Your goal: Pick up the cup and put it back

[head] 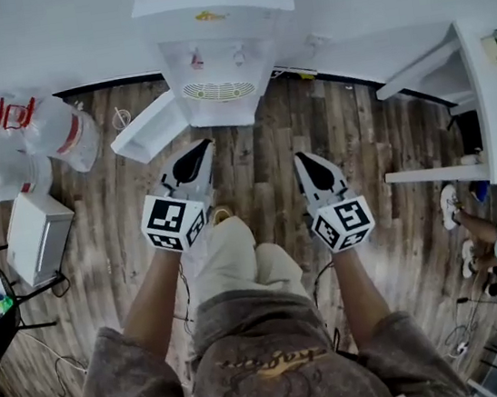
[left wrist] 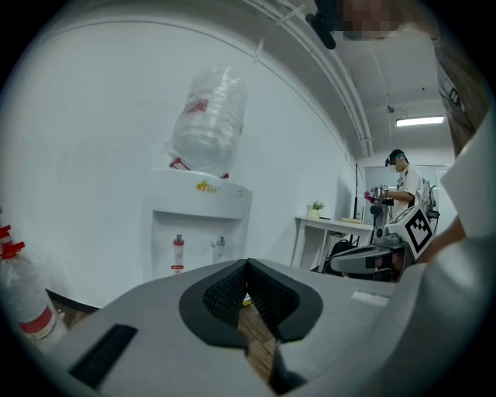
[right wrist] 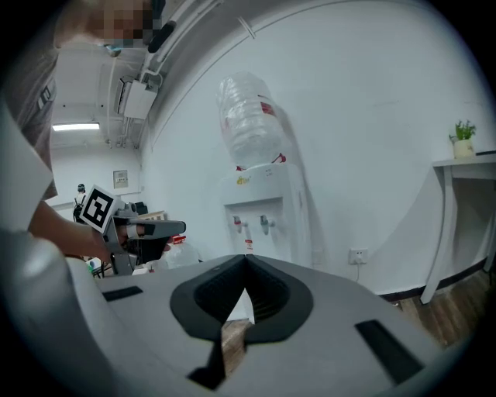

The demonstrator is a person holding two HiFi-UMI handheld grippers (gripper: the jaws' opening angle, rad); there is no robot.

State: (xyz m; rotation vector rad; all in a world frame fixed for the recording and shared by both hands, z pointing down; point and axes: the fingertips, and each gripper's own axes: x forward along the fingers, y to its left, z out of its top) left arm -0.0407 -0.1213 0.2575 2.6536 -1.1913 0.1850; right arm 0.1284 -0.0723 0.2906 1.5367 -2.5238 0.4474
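Ahead of me, the white water dispenser (head: 214, 51) stands against the far wall on the wooden floor (head: 252, 160), with spare water bottles (head: 60, 128) lying to its left. I hold both tools low in front of it. The left hand-held gripper (head: 200, 147) has its jaws pressed together with nothing between them, and so does the right hand-held gripper (head: 304, 159).

The only candidate I see for the cup (head: 121, 119) is a small clear round thing on the floor between the bottles and the dispenser, though it is too small to be sure. It sits far and left of the left hand-held gripper, well apart. I judge it to be thin, light and easily crushed, so I'd pinch its wall gently near the rim.
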